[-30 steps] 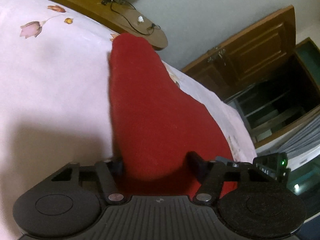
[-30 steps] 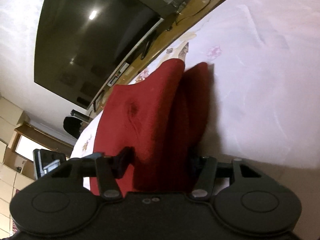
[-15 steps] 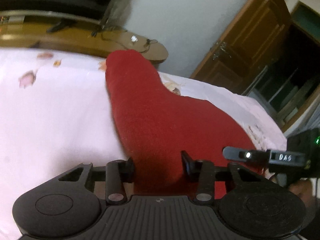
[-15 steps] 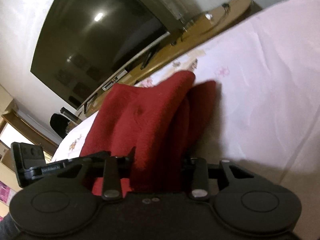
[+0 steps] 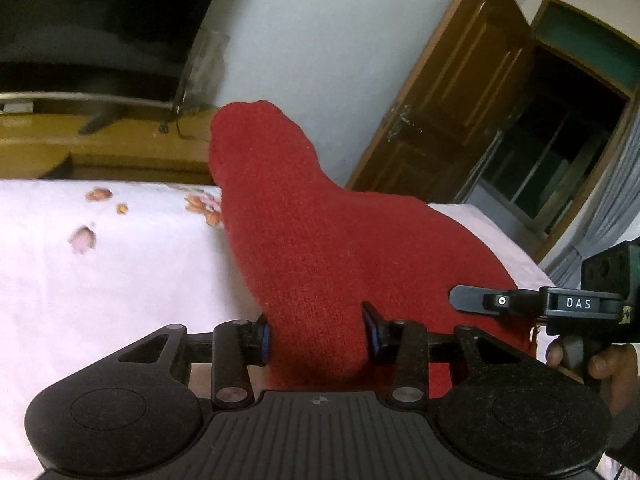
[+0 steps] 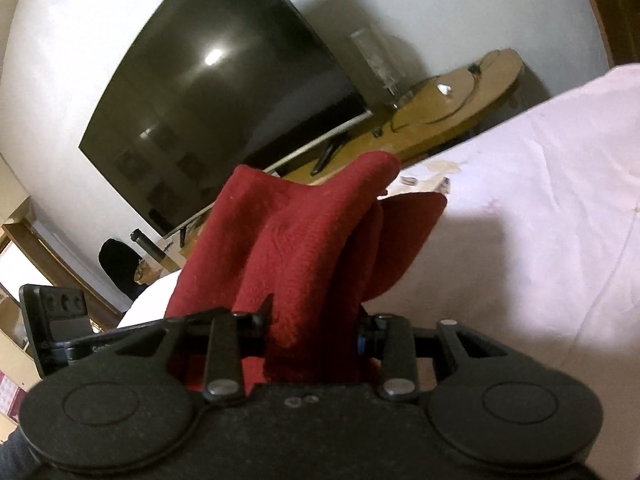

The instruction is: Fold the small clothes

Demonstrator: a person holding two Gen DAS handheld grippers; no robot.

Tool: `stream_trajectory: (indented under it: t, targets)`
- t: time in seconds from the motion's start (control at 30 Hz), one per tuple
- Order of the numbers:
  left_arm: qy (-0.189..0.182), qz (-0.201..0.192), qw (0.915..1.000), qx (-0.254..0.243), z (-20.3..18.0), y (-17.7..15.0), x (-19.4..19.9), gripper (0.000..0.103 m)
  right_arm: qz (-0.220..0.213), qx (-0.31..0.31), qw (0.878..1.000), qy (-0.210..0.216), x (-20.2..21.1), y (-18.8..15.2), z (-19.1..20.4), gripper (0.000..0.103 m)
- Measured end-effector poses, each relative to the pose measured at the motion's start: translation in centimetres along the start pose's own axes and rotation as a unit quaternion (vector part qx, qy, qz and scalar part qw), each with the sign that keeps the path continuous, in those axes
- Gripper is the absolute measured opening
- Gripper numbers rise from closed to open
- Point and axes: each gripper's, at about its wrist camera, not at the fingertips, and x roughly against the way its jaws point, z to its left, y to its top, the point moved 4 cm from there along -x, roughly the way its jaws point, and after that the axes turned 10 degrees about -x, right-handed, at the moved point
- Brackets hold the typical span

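Note:
A red knitted garment (image 5: 320, 248) is lifted above the pale pink flowered bedsheet (image 5: 100, 280). My left gripper (image 5: 316, 330) is shut on one bunched end of it, the cloth filling the gap between the blue-edged pads. In the right wrist view my right gripper (image 6: 314, 320) is shut on the other bunched end of the red garment (image 6: 304, 232), whose folds rise ahead of the fingers. The right gripper's body shows at the right edge of the left wrist view (image 5: 560, 304), held by a hand. The left gripper's body appears at the left of the right wrist view (image 6: 56, 320).
A large dark television (image 6: 224, 92) hangs on the wall over a long wooden shelf (image 6: 456, 108) beyond the bed. A wooden door (image 5: 452, 92) and a dark doorway (image 5: 560, 132) stand at the right. The bedsheet (image 6: 540, 220) spreads wide to the right.
Both grippers' jaws narrowed onto the red garment, then rose with it. The garment, lying on the sheet before, now hangs lifted between them, and more of the room shows.

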Motion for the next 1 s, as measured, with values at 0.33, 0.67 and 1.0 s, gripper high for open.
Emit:
stream_trajectory:
  t: [0.33, 0.67, 1.0]
  targets:
    - [0.032, -0.021, 0.9993, 0.001, 5.2, -1.4, 10.9, 0.042, 0.009, 0.029, 0.999, 0.024, -2.8, -3.4, 8.7, 0.034]
    - [0.106, 0.01, 0.9925, 0.059, 16.3, -8.0, 20.3, 0.042, 0.091, 0.032, 0.993, 0.071, -13.3, -10.1, 16.6, 0.034]
    - [0.096, 0.056, 0.9842, 0.138, 24.9, -14.9, 21.5, 0.042, 0.158, 0.008, 0.985, 0.065, -21.7, -16.0, 19.5, 0.034]
